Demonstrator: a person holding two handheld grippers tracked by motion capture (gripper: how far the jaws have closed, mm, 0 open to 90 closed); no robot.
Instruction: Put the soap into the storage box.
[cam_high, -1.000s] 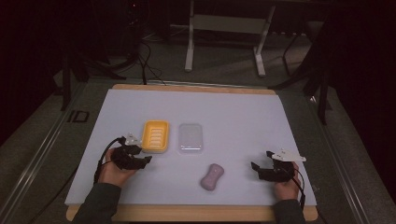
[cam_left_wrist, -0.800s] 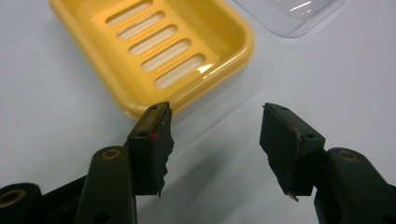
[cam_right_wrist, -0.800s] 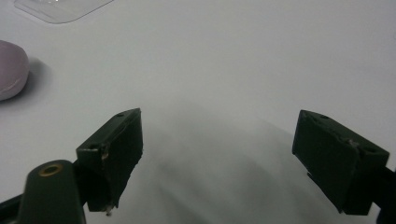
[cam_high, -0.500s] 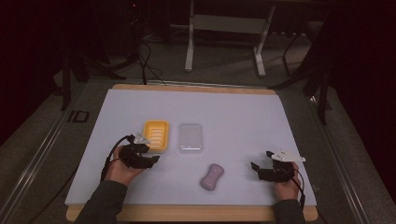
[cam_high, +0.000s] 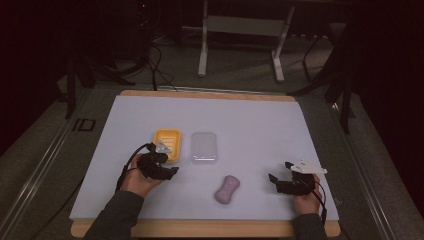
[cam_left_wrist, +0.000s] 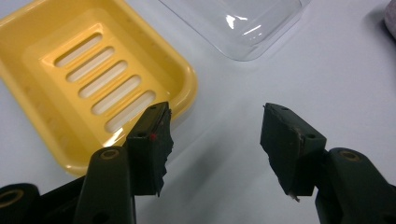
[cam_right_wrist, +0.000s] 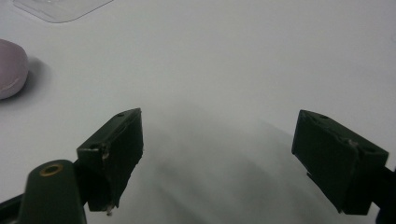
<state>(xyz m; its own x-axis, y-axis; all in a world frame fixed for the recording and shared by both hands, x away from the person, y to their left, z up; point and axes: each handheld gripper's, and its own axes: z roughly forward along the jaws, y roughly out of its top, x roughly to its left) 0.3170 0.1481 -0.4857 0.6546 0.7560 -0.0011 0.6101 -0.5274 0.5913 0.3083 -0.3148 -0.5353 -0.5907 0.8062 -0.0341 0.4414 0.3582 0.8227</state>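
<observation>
— Where is the left claw (cam_high: 172, 170)?

— Low over the table (cam_high: 260, 125), just beside the near corner of the yellow dish (cam_high: 167, 142). Its jaws are apart and hold nothing.

— What is next to the dish?

— A clear lid (cam_high: 204, 148), lying flat just to its right.

— And the pink soap (cam_high: 227, 189)?

— It lies on the table, nearer the person, between the two hands.

— The right claw (cam_high: 278, 178)?

— Well off to the right of the soap. Its jaws are wide apart, with nothing in them.
</observation>
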